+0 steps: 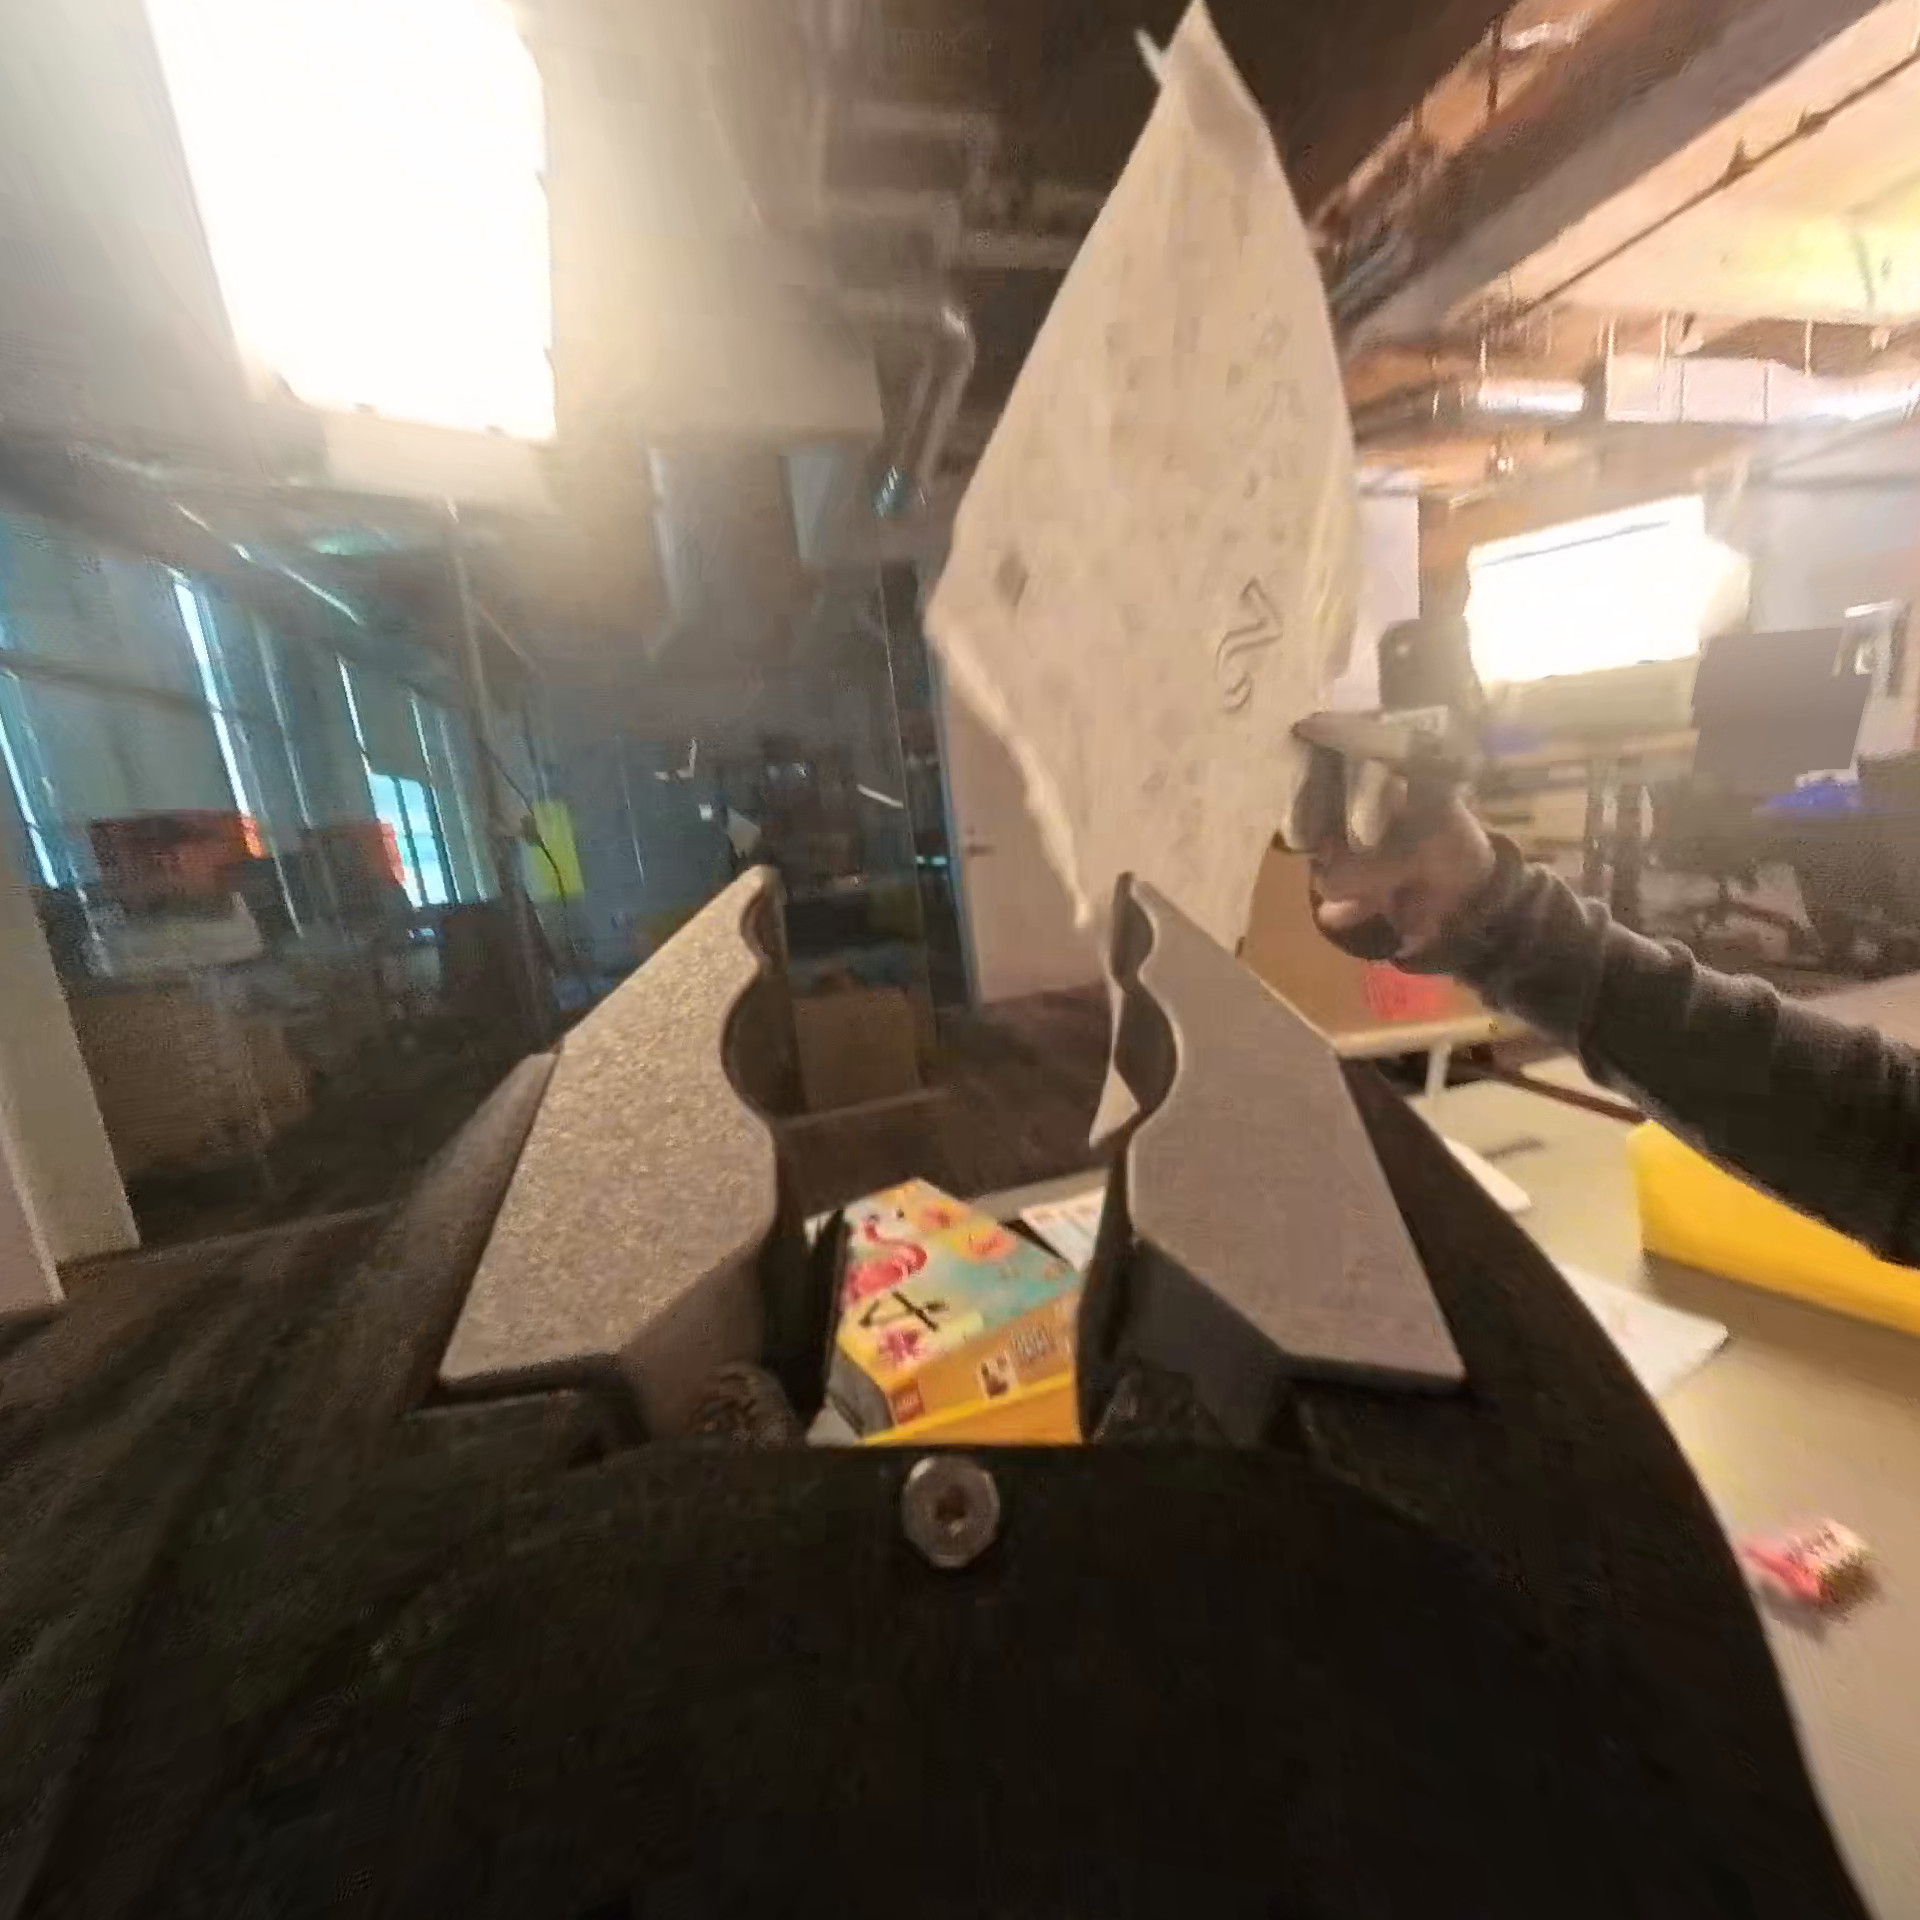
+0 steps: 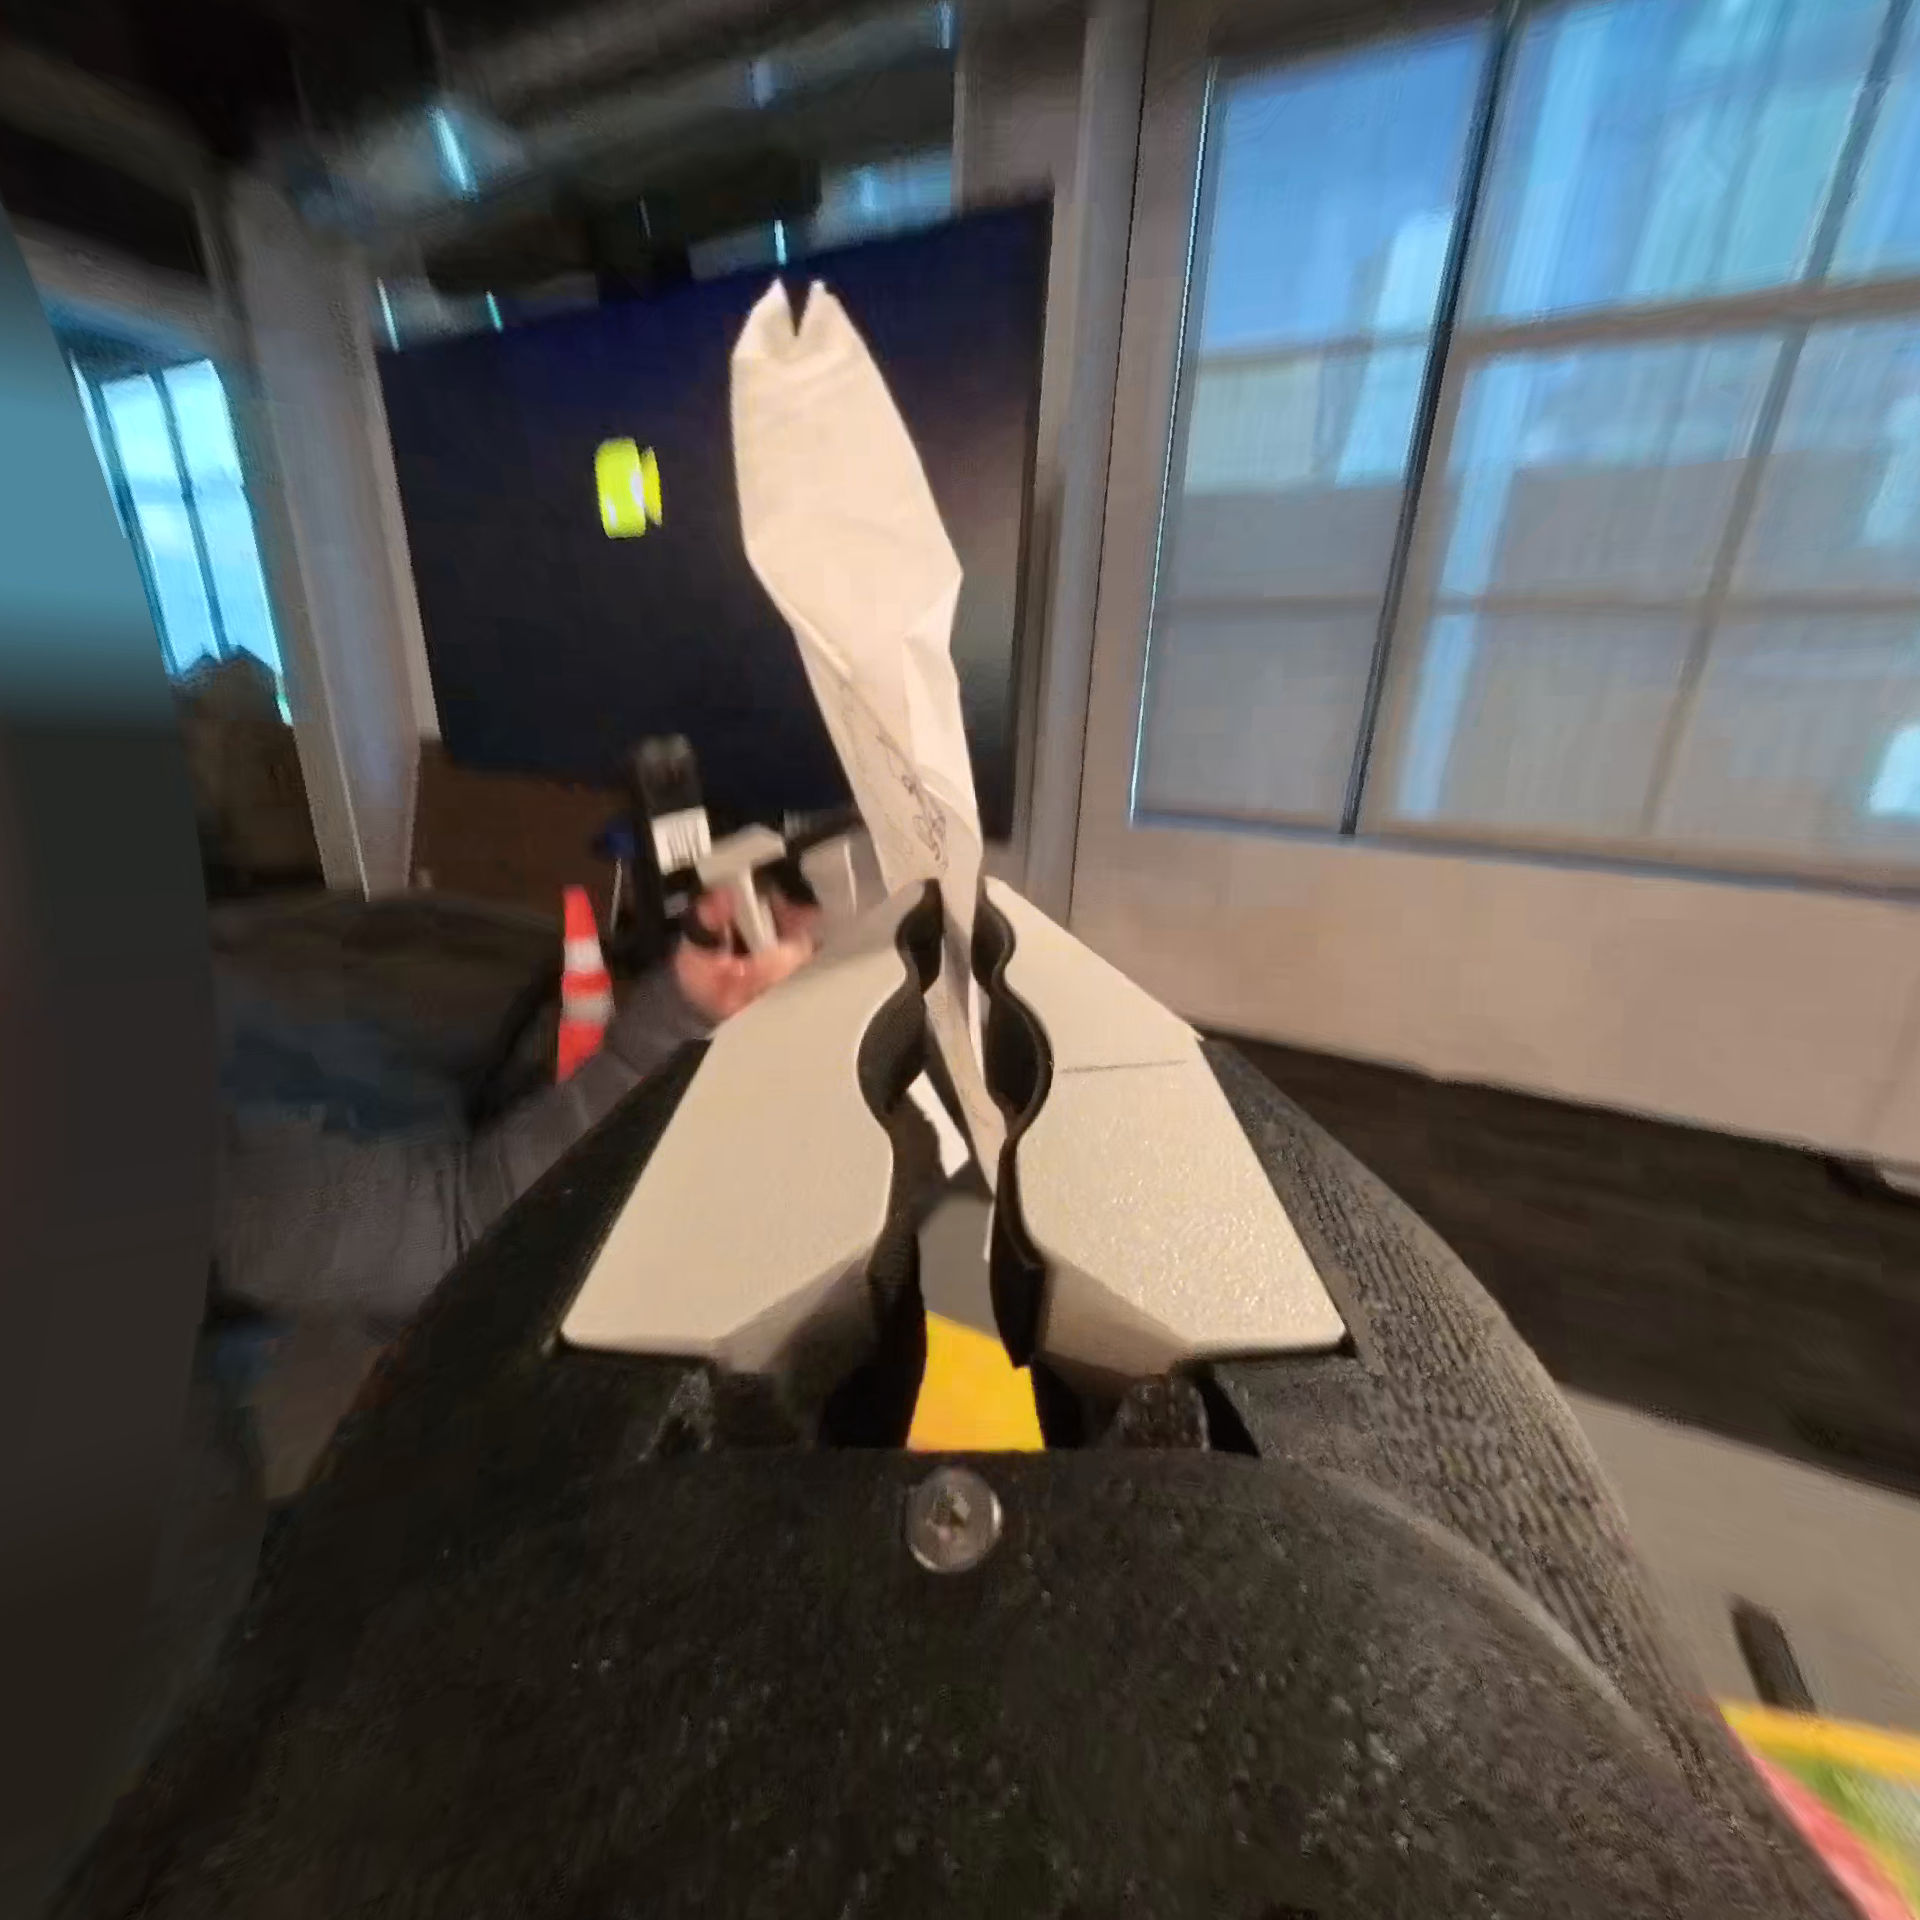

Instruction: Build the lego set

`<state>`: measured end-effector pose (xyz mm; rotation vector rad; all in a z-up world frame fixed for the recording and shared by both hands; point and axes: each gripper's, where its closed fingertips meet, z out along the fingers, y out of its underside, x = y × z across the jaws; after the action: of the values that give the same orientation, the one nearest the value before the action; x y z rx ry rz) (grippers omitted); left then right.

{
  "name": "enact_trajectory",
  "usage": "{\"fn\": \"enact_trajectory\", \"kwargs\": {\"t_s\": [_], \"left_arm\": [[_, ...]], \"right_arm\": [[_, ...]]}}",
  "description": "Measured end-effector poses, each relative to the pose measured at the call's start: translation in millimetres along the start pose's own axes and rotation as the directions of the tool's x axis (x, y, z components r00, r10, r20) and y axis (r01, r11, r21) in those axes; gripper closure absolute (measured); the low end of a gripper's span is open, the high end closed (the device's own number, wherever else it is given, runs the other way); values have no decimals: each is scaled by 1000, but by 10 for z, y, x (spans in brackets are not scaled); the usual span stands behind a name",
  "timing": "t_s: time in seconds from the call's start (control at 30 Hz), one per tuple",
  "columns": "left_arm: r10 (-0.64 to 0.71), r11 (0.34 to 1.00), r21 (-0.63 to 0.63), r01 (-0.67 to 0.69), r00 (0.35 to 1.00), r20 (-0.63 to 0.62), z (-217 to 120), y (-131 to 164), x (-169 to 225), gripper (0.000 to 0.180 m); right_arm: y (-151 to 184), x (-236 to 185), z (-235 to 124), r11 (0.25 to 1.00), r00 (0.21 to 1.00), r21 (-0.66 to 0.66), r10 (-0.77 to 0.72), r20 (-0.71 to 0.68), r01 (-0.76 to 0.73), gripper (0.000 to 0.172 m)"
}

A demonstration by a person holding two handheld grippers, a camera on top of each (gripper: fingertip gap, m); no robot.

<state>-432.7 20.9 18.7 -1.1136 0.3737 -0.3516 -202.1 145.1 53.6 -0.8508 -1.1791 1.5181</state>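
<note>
The right gripper (image 2: 958, 914) is clamped on a white sheet of paper (image 2: 862, 582): both black wavy pads press on its lower edge, and the sheet rises creased and curled above the fingertips, well off the bench. From the left wrist view I see the same sheet (image 1: 1153, 582) held up in the air, printed with faint line drawings, and pinched at its lower right corner by the right gripper (image 1: 1325, 774) in a gloved hand (image 1: 1392, 904).

The left gripper (image 1: 945, 914) stands with its fingers wide apart and nothing between them. Its right finger (image 1: 1226, 1122) is just beside the lower edge of the sheet; I cannot tell whether it touches. The view is blurred by motion.

Below the left gripper, on the bench (image 1: 1766, 1475), lies a colourful box (image 1: 945, 1299) with flamingo artwork. To the right lies a yellow object (image 1: 1766, 1236), with a white sheet beneath it, and a small pink-and-white item (image 1: 1808, 1569) near the bench edge.

Judgement of step: the sheet is carried by one gripper alone, with the other free beside it. Any second hold would call for aligning the open fingers over a free edge of the sheet, which is limp and curled.
</note>
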Motion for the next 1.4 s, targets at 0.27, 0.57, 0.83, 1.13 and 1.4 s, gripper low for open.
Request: {"fn": "enact_trajectory", "kwargs": {"t_s": [0.27, 0.57, 0.83, 1.13, 1.4], "left_arm": [[36, 993, 111, -36, 999, 4, 74, -113, 305, 133], [53, 992, 117, -36, 989, -141, 532, -84, 1004, 128], [-84, 996, -8, 84, 977, -198, 524, 702, 1749, 126], [-187, 980, -109, 167, 959, -211, 511, 1423, 2219, 130], [-308, 944, -189, 272, 930, -200, 777, 1908, 2574, 129]], "right_arm": [[-874, -290, -188, 913, 999, 409, -13, 33, -2, 169], [-795, -580, -507, 911, 999, 411, -35, -23, 41, 169], [-166, -1598, -2460, 933, 629, -21, -259, -733, 360, 169], [423, -3284, -4790, 678, -370, -718, -716, -592, -161, 169], [1769, -2977, -5648, -217, 171, -746, -975, 139, -629, 169]]}}
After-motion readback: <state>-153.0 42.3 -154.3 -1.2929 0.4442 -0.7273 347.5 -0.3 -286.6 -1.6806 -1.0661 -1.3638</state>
